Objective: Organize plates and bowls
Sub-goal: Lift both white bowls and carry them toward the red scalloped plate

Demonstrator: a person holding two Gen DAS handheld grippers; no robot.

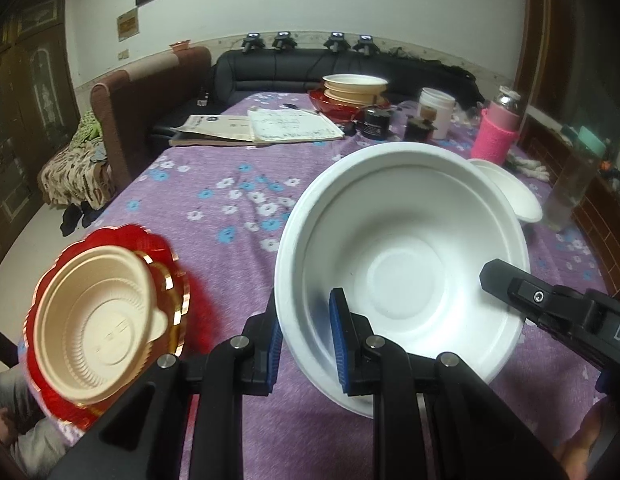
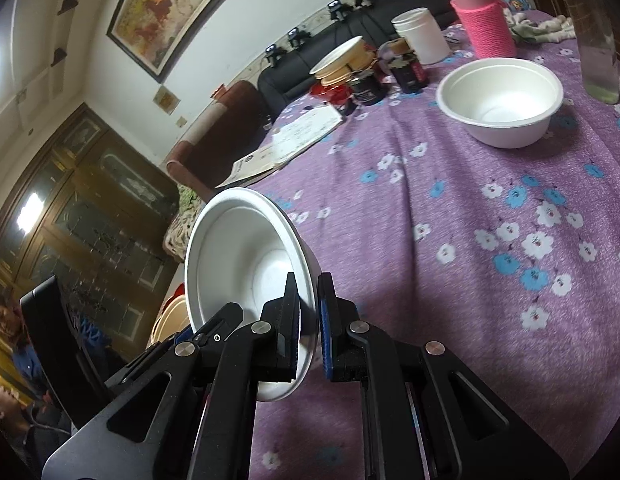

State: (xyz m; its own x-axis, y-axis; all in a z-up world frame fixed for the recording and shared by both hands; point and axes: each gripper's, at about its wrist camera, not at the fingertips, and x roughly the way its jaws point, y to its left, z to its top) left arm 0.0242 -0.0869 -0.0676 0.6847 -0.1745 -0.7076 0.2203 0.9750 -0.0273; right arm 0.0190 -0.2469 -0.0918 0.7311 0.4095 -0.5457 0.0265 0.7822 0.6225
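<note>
Bowl (image 1: 398, 276) rim — between both tools' pads

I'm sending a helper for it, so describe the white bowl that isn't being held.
On the purple flowered tablecloth, look toward the pink sleeved bottle. The free white bowl sits upright just in front of it. Unlike the other white bowl, no gripper touches it.

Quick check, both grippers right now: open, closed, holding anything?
Left gripper: shut on the near rim of the white bowl.
Right gripper: shut on the same white bowl's opposite rim.
</note>
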